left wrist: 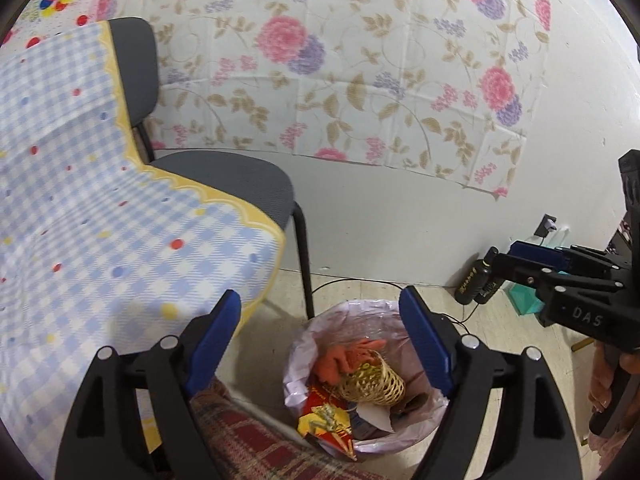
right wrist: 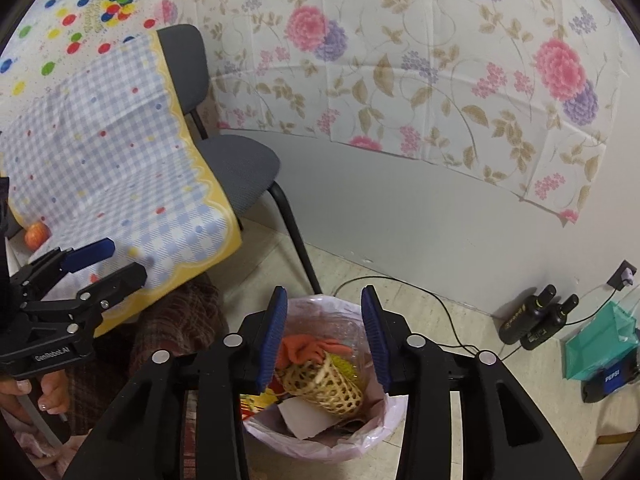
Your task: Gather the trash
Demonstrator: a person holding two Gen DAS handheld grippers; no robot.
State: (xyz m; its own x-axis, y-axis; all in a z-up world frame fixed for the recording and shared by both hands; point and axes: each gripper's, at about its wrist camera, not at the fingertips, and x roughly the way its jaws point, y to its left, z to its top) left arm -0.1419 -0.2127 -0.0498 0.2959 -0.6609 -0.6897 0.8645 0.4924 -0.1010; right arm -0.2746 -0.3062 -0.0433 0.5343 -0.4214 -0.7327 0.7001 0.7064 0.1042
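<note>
Both grippers over the lined bin point(left wrist: 372, 312) now. Left gripper point(left wrist: 320, 344) jaws wide, nothing in them; right gripper point(right wrist: 324, 336) jaws partly open, also empty. Trash (orange glove point(right wrist: 308, 350), woven basket point(right wrist: 324, 384), wrappers) sits inside. Apple point(right wrist: 37, 234) left on the bench, prob. Chair leg point(left wrist: 302, 256) close by bin rim.
</note>
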